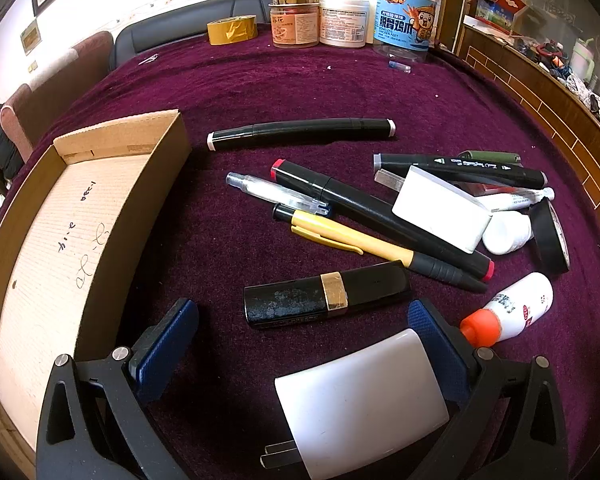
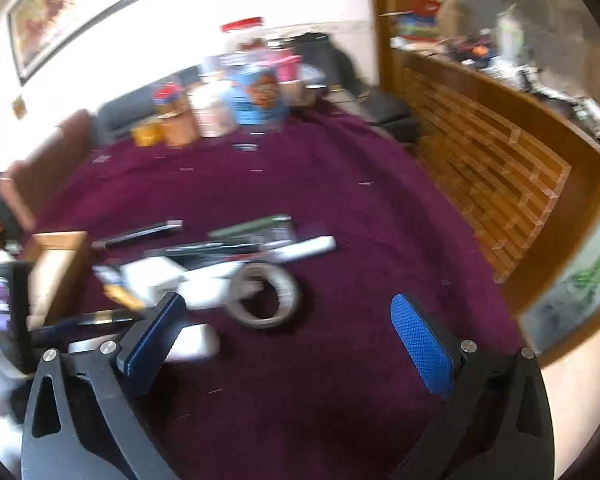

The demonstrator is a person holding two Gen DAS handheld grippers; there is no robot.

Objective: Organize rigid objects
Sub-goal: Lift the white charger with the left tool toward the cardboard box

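Note:
My left gripper (image 1: 302, 320) is open and low over the purple cloth. A white plug charger (image 1: 360, 396) lies between its fingers, against the right pad (image 1: 436, 344). Just beyond the fingertips lies a black lipstick tube with a gold band (image 1: 324, 294). Past it is a heap of pens and markers: a yellow pen (image 1: 356, 240), a clear pen (image 1: 276, 194), a long red-ended marker (image 1: 380, 216) and a black marker (image 1: 300, 132). An open cardboard box (image 1: 80, 216) sits to the left. The right wrist view is blurred. My right gripper (image 2: 288, 320) is open over bare cloth, with a tape roll (image 2: 264, 296) just ahead.
A second white charger (image 1: 440, 208), a white bottle with an orange cap (image 1: 508, 308) and a black tape roll (image 1: 548, 236) lie at the right of the heap. Jars (image 1: 404, 16) and yellow tape (image 1: 232, 30) stand at the table's far edge. A wooden cabinet (image 2: 500, 168) runs along the right.

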